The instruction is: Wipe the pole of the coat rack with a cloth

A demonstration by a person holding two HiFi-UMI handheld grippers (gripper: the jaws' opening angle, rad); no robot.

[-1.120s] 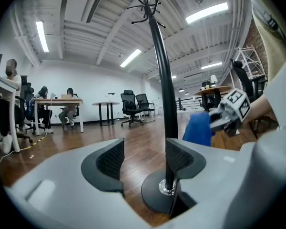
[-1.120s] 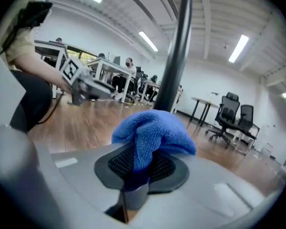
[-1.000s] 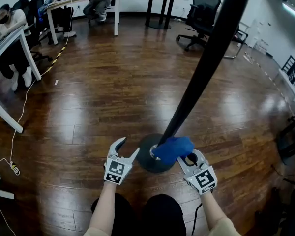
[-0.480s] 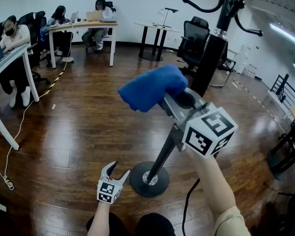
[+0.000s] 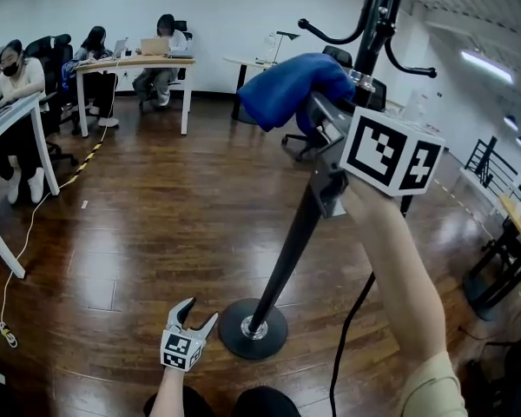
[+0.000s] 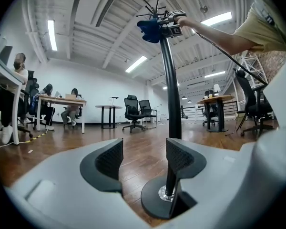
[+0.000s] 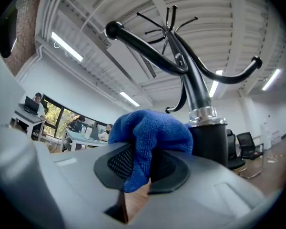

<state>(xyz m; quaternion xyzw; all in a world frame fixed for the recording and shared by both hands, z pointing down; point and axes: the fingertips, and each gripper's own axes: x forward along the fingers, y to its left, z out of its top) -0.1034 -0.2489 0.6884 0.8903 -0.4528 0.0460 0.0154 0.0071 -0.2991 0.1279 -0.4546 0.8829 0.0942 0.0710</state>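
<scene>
High on the coat rack's pole (image 5: 286, 233), your right tool (image 7: 144, 165) pinches the blue cloth (image 5: 291, 89) just beside it; low near the round base (image 5: 253, 328), your left tool (image 5: 197, 313) sits spread, holding nothing.

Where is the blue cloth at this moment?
Head view: high, right of centre, the blue cloth is clamped in the right gripper, beside the coat rack pole just below its hooks.
</scene>
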